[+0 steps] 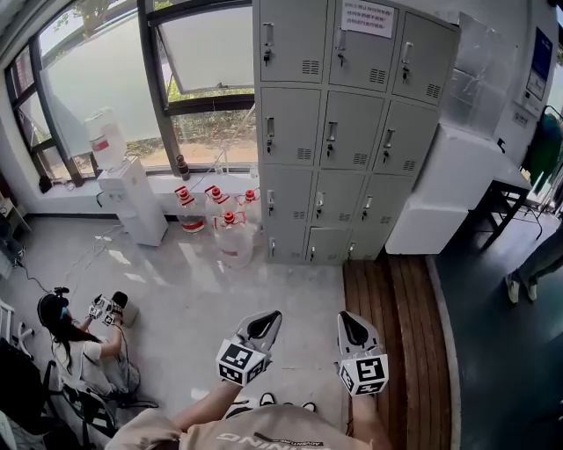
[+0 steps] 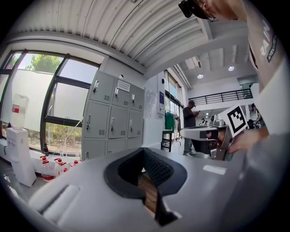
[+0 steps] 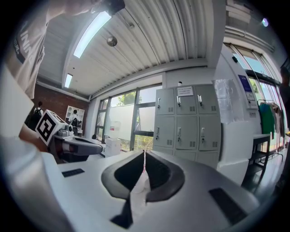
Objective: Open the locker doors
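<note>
— How many doors do we count on the tall grey metal locker cabinet (image 1: 352,132)?
— Twelve doors, three across and four down, and we see all of them shut. The cabinet stands against the wall ahead of us, well apart from both tongs.
— Any writing we can read?
— One white paper notice (image 1: 367,18) sits on the top middle door, but its lines are too small for us.
— And on the floor?
— Four clear water bottles with red caps (image 1: 233,244) near the cabinet's left side, and one white water dispenser (image 1: 132,206) by the window.
— Our tongs?
— The left gripper (image 1: 268,318) and the right gripper (image 1: 346,320) each have their jaws pressed together, with nothing between them
</note>
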Tool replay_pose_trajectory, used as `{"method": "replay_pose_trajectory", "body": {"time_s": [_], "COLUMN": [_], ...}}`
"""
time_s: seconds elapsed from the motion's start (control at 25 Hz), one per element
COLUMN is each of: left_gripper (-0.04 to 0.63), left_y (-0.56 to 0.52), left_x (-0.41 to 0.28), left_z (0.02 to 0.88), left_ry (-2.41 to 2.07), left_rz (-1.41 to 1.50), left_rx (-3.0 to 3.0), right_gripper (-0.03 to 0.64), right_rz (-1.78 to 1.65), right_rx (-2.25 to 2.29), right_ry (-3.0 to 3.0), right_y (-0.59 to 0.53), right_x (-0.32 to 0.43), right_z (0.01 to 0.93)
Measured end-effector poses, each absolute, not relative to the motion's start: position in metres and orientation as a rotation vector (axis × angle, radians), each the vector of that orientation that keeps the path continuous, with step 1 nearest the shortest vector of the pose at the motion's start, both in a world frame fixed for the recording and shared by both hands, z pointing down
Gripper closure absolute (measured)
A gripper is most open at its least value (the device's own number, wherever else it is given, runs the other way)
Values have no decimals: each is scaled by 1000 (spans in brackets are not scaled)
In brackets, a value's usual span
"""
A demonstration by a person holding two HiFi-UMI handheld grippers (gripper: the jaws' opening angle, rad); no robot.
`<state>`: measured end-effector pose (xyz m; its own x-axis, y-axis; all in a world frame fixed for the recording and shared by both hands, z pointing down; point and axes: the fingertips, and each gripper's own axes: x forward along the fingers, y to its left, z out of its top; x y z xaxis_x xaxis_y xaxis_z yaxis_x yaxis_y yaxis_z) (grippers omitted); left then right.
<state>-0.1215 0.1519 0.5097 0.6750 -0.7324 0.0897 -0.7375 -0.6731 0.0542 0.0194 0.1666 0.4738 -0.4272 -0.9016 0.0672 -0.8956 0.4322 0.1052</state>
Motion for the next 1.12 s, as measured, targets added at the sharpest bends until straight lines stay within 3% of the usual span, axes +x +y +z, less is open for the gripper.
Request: {"method": "replay_pose_trajectory", "body": {"time_s": [0.72,1.12], "left_gripper": [588,588], "left_y": [82,21], "left_x": [-136,-108], "left_z": [537,528], "left_ry": [-1010,-1063], "left_rz": [110,129], "left_rx": [2828,2830], "right_gripper": [604,604], "right_rz": [5,-10], "right_rx": [1731,1713], "right_ry": [-2436,-2499], "right_y": [114,45], "right_x": [-8,23], "right_z": [503,496]}}
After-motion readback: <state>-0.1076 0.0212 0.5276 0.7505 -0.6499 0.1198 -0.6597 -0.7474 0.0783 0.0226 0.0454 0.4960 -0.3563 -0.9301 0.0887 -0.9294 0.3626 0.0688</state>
